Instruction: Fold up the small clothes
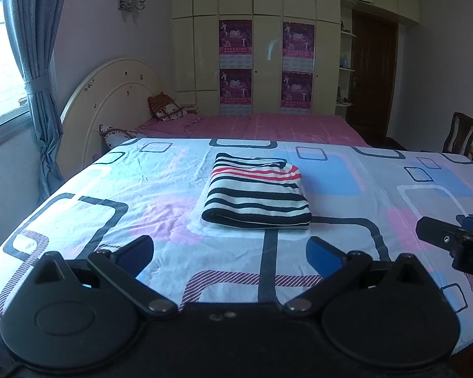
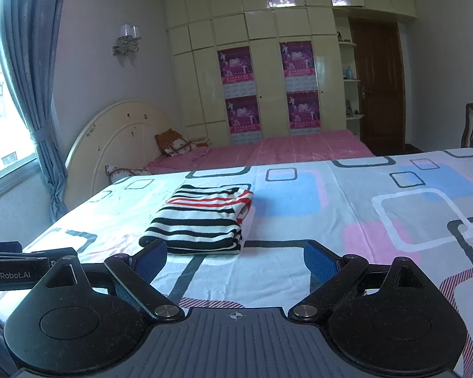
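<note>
A small striped garment, white with black and red stripes, lies folded into a neat rectangle on the patterned sheet. It also shows in the right wrist view. My left gripper is open and empty, held back from the garment's near edge. My right gripper is open and empty, just in front of and to the right of the garment. Part of the right gripper shows at the right edge of the left wrist view. Part of the left gripper shows at the left edge of the right wrist view.
The sheet covers a wide flat surface. Behind it stands a pink bed with a cream headboard and pillows. A wardrobe, a dark door and a wooden chair are at the back. A window with curtain is on the left.
</note>
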The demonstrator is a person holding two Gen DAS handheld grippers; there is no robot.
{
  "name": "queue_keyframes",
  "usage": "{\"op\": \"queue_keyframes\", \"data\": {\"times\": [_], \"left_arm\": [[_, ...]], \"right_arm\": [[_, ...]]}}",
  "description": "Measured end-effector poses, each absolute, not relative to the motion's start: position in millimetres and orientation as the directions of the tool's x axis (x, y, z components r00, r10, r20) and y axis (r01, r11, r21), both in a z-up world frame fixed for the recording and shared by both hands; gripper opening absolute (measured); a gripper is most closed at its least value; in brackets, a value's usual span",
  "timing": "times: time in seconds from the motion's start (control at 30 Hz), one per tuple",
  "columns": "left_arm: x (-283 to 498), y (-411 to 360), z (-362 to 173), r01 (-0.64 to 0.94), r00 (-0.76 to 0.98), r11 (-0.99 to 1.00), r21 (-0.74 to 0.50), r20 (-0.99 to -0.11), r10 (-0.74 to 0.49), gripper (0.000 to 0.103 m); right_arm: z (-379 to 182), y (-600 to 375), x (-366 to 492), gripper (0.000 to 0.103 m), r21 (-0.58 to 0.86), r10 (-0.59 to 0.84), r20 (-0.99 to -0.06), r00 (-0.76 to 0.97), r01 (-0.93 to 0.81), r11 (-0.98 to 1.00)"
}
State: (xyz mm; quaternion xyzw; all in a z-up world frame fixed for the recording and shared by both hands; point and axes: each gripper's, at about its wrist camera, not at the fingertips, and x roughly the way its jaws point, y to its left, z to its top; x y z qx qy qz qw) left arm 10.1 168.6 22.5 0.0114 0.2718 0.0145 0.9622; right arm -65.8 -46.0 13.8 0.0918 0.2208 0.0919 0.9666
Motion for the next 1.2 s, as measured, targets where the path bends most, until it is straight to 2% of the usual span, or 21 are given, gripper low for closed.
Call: {"op": "queue_keyframes", "data": {"times": [0.9, 1.0, 1.07, 1.13, 1.2], "left_arm": [[31.6, 173.8, 10.3, -0.021, 0.823, 1.000, 0.016, -0.567, 0.026, 0.103], [35.2, 174.4, 5.1, 0.017, 0.843, 1.000, -0.006, -0.538, -0.018, 0.096], [40.4, 174.7, 2.7, 0.031, 0.841, 0.999, -0.031, -0.540, -0.043, 0.096], [47.4, 171.8, 1.1, 0.033, 0.842, 0.999, -0.005, -0.538, -0.031, 0.096], [56.8, 171.3, -0.5, 0.033, 0.840, 0.999, 0.011, -0.543, -0.022, 0.102]], "right_arm": [[7.1, -36.2, -46.3, 0.093, 0.212, 0.234, -0.436, 0.869, -0.154, 0.965], [3.9, -34.3, -41.0, 0.093, 0.213, 0.237, -0.445, 0.864, -0.155, 0.965], [1.0, -33.7, -36.9, 0.093, 0.210, 0.238, -0.451, 0.860, -0.157, 0.965], [-3.3, -34.5, -31.3, 0.093, 0.211, 0.234, -0.462, 0.856, -0.151, 0.966], [-8.1, -36.4, -23.9, 0.093, 0.217, 0.231, -0.476, 0.849, -0.141, 0.966]]}}
